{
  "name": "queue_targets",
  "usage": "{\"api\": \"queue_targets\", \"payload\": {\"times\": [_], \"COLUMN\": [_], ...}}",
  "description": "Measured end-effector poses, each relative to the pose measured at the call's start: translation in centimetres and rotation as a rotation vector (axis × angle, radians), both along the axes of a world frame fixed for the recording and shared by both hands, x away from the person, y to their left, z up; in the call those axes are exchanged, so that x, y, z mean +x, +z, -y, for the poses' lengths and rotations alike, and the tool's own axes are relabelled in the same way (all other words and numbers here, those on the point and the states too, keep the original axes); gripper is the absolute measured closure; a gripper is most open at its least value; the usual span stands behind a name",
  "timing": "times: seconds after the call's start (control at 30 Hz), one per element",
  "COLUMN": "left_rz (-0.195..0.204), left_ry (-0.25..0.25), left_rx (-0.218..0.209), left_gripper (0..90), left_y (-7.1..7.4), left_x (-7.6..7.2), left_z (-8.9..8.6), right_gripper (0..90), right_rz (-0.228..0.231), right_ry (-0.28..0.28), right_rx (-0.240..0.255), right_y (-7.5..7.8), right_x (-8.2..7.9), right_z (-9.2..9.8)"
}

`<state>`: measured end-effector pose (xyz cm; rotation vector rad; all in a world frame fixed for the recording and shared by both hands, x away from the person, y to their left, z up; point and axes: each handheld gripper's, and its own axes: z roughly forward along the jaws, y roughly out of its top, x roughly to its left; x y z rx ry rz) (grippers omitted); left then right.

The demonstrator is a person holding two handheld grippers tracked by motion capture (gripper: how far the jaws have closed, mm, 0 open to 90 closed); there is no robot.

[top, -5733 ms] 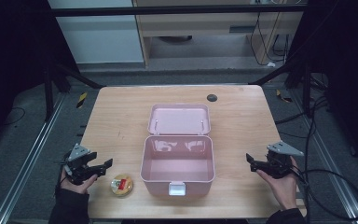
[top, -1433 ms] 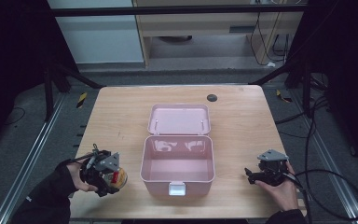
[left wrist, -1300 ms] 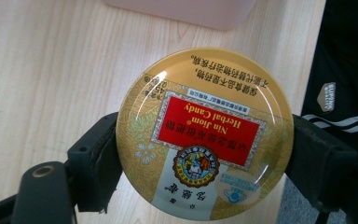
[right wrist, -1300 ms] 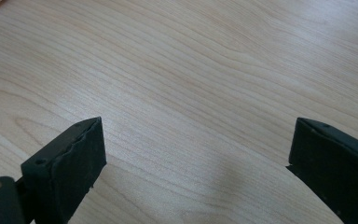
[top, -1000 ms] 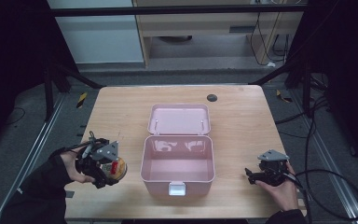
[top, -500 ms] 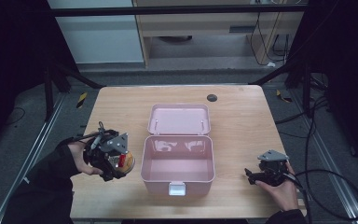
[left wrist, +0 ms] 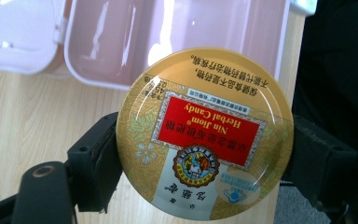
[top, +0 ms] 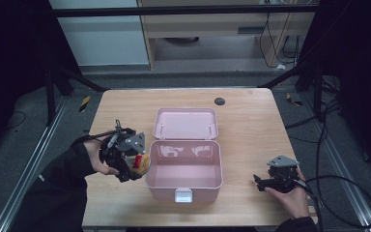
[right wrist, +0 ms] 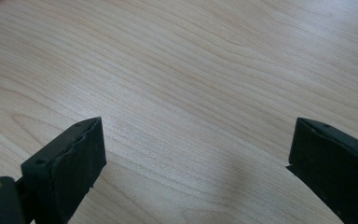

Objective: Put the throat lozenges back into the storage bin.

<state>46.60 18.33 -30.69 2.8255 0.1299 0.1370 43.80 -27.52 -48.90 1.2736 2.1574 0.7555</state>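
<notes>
Wooden table [top: 251, 121]: pale, straight-grained top, rectangular. Pink plastic box [top: 183, 166] at table centre, glossy, rounded corners, lid thrown back flat toward 12 o'clock, white latch at the 6 o'clock wall. Left gripper [top: 134, 163], black with a grey three-cornered plate, sits at 9 o'clock of the box, just beside its left wall; jaws clamped across a round candy tin [left wrist: 204, 136]. Tin: flat metal disc, gold glossy lid with a red label, held lifted off the table. In the left gripper view, the lid faces the camera, its print reads upside down, and the box rim is beyond it. A disc has no long axis. Right gripper [top: 258, 181] at 4 o'clock of the box, low on the wood, jaws spread wide with bare table between them.
</notes>
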Motion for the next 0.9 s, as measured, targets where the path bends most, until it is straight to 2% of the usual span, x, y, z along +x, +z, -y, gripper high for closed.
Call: {"api": "queue_targets", "payload": {"times": [0.47, 0.9], "left_rz": [0.008, -0.007], "left_ry": [-0.024, -0.058], "left_rx": [-0.012, 0.005], "left_gripper": [19.5, 19.5], "left_y": [-0.6, -2.1], "left_x": [0.9, 1.7], "left_z": [2.6, 5.0], "right_gripper": [4.0, 3.7], "right_rz": [0.0, -0.007], "right_ry": [-0.001, 0.007], "right_rx": [0.002, -0.008], "right_y": [-0.1, -0.3], "right_x": [0.0, 0.1], "right_z": [0.1, 0.0]}}
